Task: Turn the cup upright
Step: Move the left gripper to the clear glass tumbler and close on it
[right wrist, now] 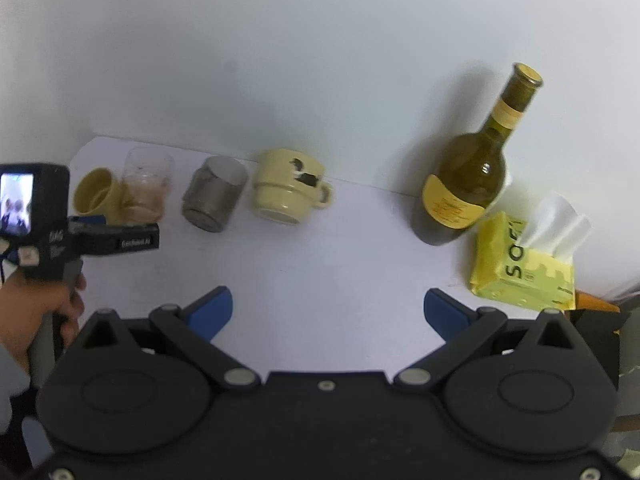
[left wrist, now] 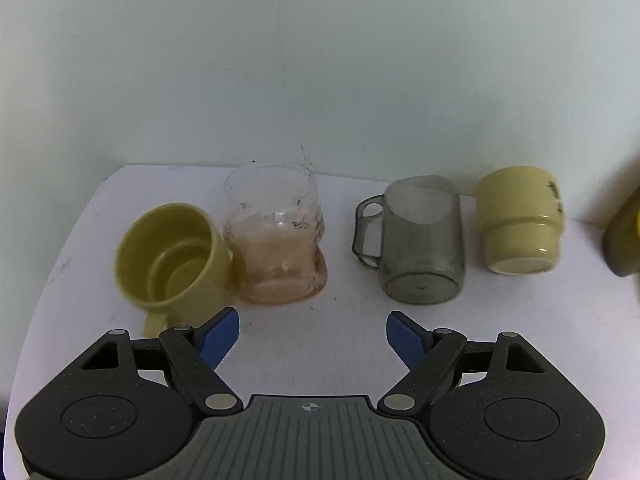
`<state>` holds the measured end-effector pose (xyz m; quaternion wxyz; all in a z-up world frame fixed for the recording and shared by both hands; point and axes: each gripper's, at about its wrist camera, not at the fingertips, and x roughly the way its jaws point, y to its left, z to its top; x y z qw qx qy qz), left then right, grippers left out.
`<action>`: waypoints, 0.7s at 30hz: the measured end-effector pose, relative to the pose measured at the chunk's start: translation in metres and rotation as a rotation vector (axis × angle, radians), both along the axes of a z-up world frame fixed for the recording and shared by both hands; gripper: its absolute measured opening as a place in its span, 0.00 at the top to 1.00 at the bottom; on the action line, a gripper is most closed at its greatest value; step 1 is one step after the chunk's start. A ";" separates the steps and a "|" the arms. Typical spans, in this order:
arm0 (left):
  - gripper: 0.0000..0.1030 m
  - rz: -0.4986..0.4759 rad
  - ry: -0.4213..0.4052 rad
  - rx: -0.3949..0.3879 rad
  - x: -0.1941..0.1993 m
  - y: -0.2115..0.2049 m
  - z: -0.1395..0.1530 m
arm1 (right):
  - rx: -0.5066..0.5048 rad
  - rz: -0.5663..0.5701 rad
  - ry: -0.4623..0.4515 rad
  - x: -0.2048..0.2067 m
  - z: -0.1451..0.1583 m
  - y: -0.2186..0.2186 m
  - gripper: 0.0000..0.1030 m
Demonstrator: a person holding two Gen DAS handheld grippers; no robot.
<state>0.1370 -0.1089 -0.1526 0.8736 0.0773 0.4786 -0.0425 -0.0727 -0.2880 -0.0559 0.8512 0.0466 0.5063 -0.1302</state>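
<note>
Several cups stand in a row along the wall on a white table (left wrist: 304, 344). An olive-yellow mug (left wrist: 168, 256) lies tilted with its mouth towards me, leaning against a clear pinkish glass (left wrist: 276, 240). A grey translucent mug (left wrist: 420, 240) and a cream mug (left wrist: 518, 218) stand upside down. My left gripper (left wrist: 312, 334) is open and empty, just in front of the glass. My right gripper (right wrist: 326, 310) is open and empty, further back; the cream mug (right wrist: 286, 186), grey mug (right wrist: 214, 198), glass (right wrist: 146, 190), olive mug (right wrist: 96, 192) and left gripper (right wrist: 114, 236) show in its view.
A dark green wine bottle (right wrist: 472, 176) stands by the wall at the right. A yellow tissue pack (right wrist: 520, 264) lies in front of it. The white wall runs close behind the cups. The table's left edge (left wrist: 60, 264) is near the olive mug.
</note>
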 end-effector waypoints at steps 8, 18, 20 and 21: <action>0.23 0.045 -0.017 0.023 0.023 0.005 -0.017 | -0.026 -0.006 0.014 0.000 -0.003 -0.007 0.00; 0.21 0.030 -0.074 0.050 0.031 0.001 -0.030 | -0.053 0.017 0.032 0.000 -0.003 -0.002 0.00; 0.21 0.030 -0.080 0.047 0.034 0.000 -0.030 | -0.058 0.023 0.033 -0.002 -0.003 0.000 0.00; 0.21 0.031 -0.082 0.046 0.034 0.001 -0.030 | -0.064 0.024 0.033 -0.003 -0.003 0.001 0.00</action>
